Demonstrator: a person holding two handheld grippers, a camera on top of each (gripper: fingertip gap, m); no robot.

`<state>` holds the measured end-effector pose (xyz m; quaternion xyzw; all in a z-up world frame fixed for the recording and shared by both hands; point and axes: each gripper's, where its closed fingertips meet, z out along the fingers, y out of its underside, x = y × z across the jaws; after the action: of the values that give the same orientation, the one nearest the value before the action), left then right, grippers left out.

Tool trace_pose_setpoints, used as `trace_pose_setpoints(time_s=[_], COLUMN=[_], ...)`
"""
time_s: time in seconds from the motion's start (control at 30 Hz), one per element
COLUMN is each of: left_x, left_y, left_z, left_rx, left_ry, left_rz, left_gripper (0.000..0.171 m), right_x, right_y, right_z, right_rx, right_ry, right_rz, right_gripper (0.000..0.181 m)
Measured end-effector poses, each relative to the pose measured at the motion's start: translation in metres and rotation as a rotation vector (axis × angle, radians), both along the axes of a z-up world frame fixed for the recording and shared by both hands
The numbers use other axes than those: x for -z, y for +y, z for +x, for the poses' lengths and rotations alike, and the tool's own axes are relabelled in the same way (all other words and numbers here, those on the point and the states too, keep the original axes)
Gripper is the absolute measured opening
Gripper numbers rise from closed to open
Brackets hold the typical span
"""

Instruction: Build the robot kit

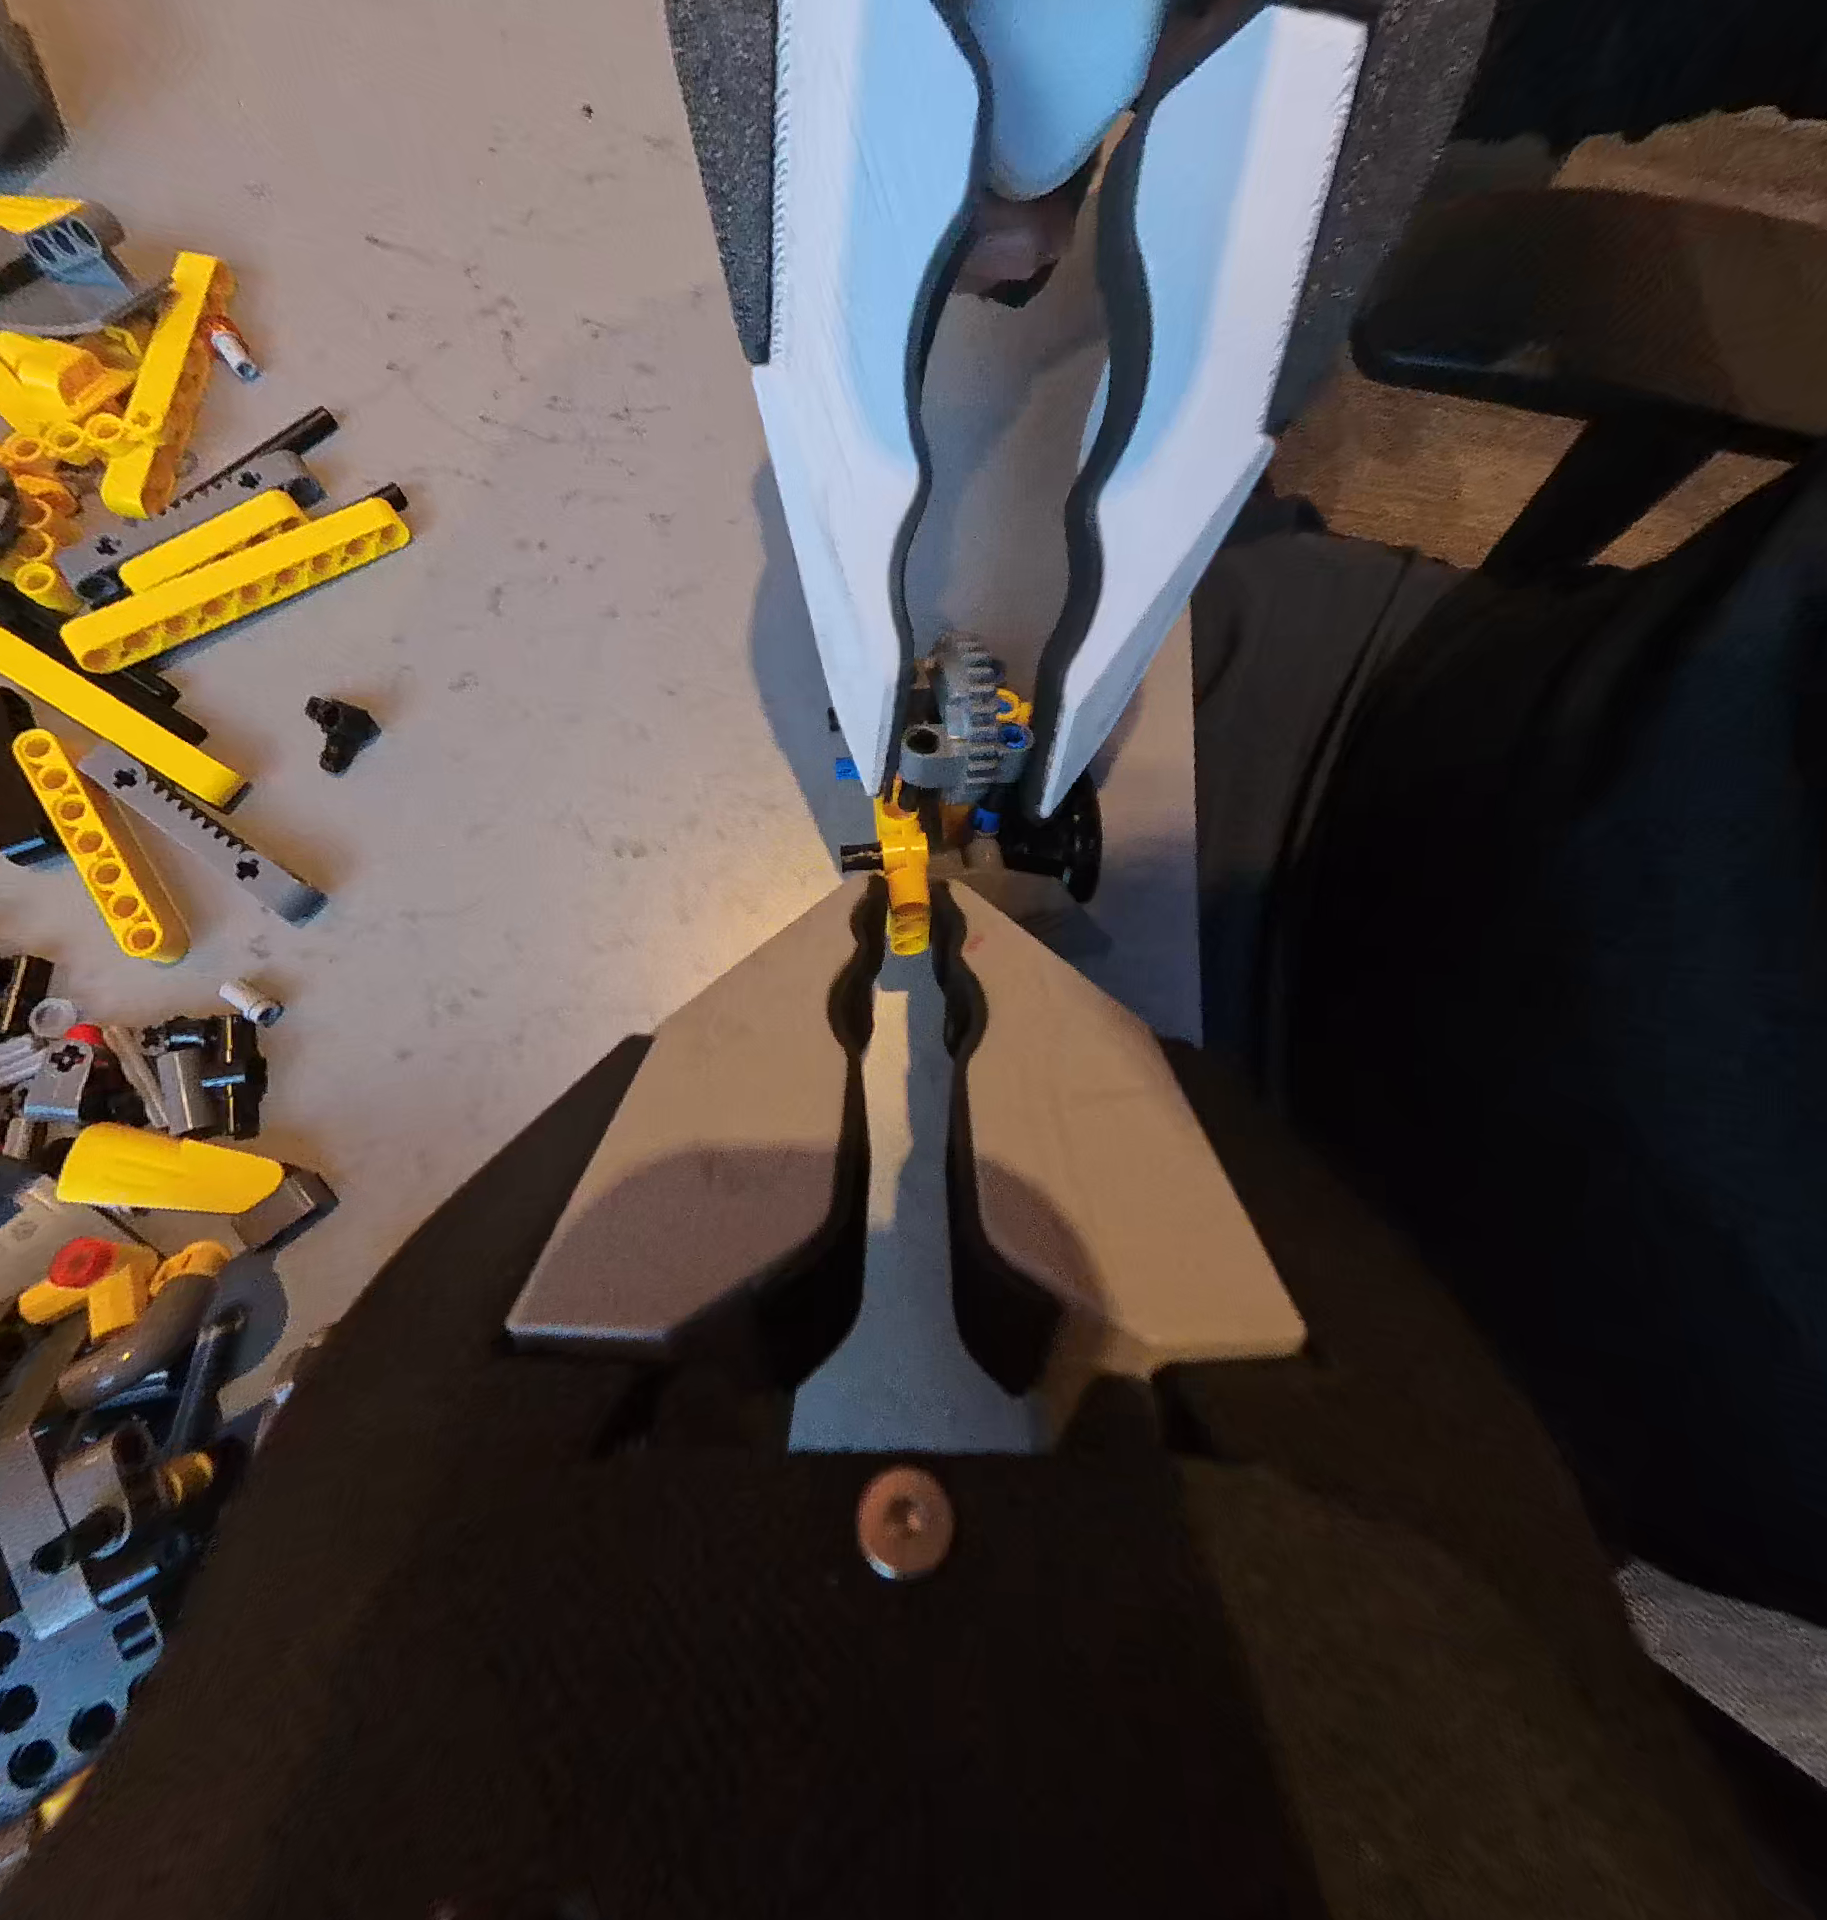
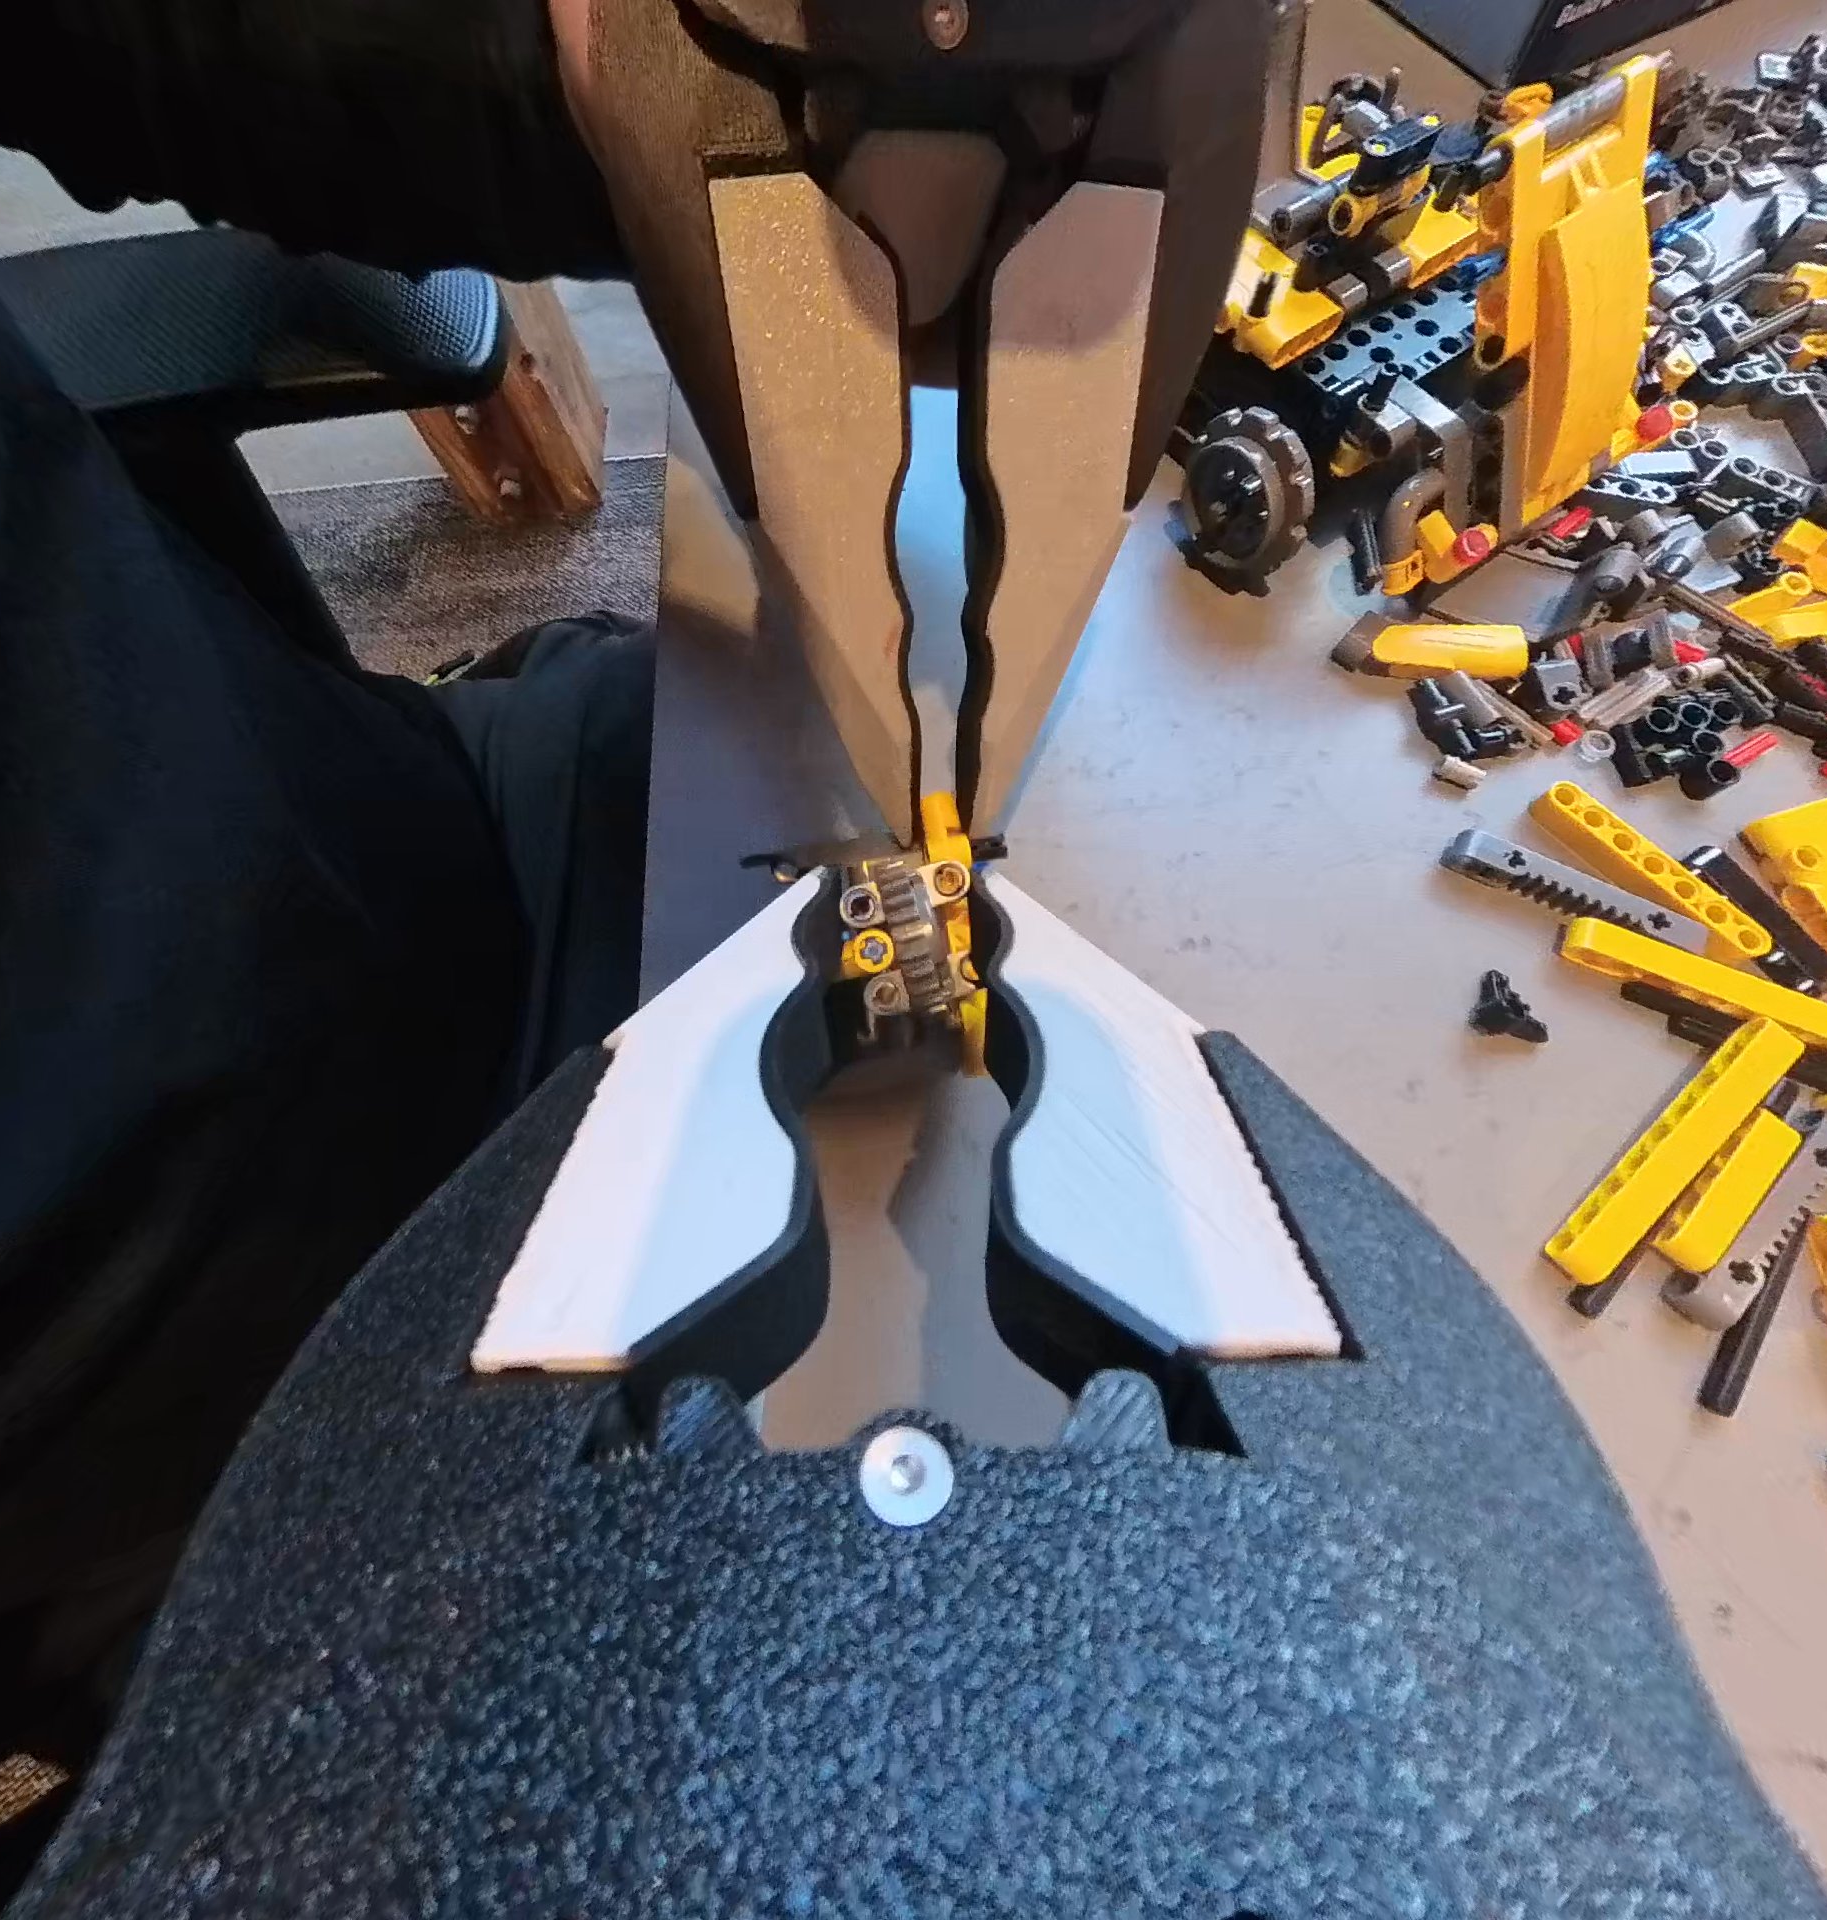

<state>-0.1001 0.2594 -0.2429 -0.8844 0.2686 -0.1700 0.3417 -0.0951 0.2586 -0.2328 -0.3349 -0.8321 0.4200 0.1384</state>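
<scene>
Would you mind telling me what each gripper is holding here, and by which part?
The left gripper pinches the yellow connector sticking out of the small toy-brick assembly; the right gripper clamps that assembly's grey geared body.

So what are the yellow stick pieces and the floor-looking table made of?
The yellow beams look like hard, glossy plastic: smooth moulded edges and neat rows of round holes. The tabletop looks matte, pale and scuffed, perhaps laminate or painted wood; I can't tell which.

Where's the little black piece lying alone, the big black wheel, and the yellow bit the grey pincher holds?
black piece (image 1: 341,730), left wrist view, its middle.
black wheel (image 2: 1244,495), right wrist view, hub.
yellow bit (image 1: 905,902), left wrist view, lower end.
</scene>
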Motion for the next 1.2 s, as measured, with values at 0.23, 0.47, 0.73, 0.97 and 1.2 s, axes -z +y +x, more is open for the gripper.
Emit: trace_pose_setpoints(time_s=[0.23, 0.47, 0.73, 0.97, 1.2], left_x=[0.007, 0.005, 0.004, 0.008, 0.011], left_y=[0.003, 0.003, 0.003, -0.001, -0.003], left_z=[0.006, 0.010, 0.012, 0.016, 0.019], left_rx=[-0.051, 0.014, 0.041, 0.087, 0.100], left_ry=[-0.110, 0.018, 0.067, 0.101, 0.118], left_rz=[0.031, 0.139, 0.196, 0.211, 0.211], left_gripper=[0.006, 0.006, 0.006, 0.007, 0.007], right_x=[0.004, 0.002, 0.004, 0.006, 0.009], right_y=[0.003, 0.003, 0.005, 0.000, -0.002], right_z=[0.001, 0.007, 0.010, 0.012, 0.014], right_rx=[0.004, -0.005, -0.004, 0.000, 0.011], right_ry=[0.006, -0.040, -0.120, -0.154, -0.212], right_rz=[0.004, 0.033, 0.039, 0.009, 0.017], right_gripper=[0.024, 0.030, 0.028, 0.027, 0.027])
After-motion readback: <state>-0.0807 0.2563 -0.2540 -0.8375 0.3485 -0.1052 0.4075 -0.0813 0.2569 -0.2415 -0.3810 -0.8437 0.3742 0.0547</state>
